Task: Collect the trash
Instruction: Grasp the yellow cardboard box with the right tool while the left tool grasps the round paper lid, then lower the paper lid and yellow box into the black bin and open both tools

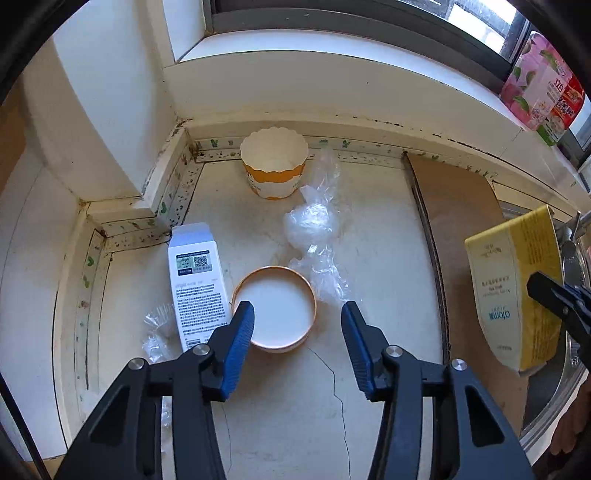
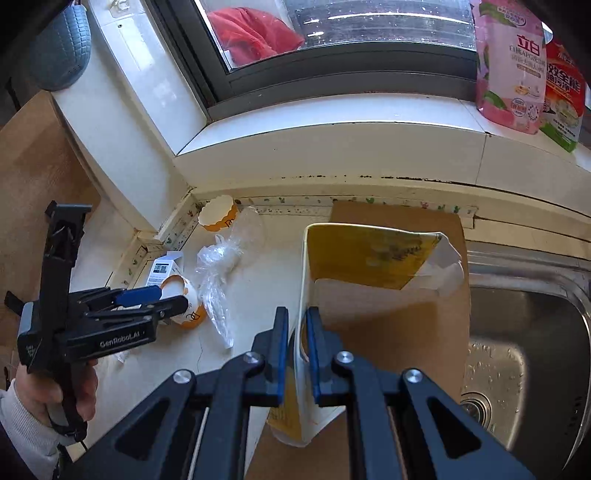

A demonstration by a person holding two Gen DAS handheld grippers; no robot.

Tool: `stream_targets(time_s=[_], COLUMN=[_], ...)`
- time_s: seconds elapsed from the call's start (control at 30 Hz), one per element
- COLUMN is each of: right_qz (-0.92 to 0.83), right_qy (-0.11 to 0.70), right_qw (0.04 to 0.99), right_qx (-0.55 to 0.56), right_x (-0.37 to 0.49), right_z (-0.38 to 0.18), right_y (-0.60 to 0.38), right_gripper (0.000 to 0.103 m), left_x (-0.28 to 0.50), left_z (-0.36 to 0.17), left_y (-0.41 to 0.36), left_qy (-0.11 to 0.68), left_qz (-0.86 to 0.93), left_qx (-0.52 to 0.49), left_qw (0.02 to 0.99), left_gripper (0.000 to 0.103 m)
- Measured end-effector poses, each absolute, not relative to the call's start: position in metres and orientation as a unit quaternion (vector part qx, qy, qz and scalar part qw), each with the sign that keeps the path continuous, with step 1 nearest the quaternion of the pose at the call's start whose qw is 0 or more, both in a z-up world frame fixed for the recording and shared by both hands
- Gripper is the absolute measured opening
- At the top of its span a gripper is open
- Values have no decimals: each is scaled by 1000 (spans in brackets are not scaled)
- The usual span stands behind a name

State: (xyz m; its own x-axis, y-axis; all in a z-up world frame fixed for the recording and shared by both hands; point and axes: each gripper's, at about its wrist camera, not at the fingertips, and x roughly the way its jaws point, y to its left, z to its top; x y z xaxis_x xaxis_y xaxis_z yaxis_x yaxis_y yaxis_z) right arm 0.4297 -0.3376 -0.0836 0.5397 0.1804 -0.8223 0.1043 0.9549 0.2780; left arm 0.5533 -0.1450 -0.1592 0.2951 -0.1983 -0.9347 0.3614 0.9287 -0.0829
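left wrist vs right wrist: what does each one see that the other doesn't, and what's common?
Left wrist only: the left gripper from behind, jaws apart around the near paper cup, pads not pressing; text side of the white carton.

Right wrist only: the sink, a red cloth outside the window, the hand on the left gripper, and the right gripper pinching the yellow box's wall.

Both: yellow box, both paper cups, crumpled plastic bag, cardboard sheet, pink pouch.
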Motion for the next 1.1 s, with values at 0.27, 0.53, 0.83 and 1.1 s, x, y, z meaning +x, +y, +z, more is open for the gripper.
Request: stream_targets(time_s=[0.27,0.53,0.83,1.1], right_qz=[23,41,45,47], right_qy=[476,473,480,477], right_qw=[867,868,864,865], right_qx=[146,147,147,147], right_x=[419,415,417,410], right_z=[-83,-81,-85,-80], right_y=[-342,-339,-337,-335], right_gripper=[9,9,9,9], left_x=[559,564,559,531], left_z=[-159,-153,-173,-164], left_y=[-152,-144,-152,-161], left_qy=[556,531,542,514], left_qz=[-177,-172,-179,-173], left_qx=[81,69,121,152], left_qw=[808,827,812,826], left_gripper=[47,55,54,48])
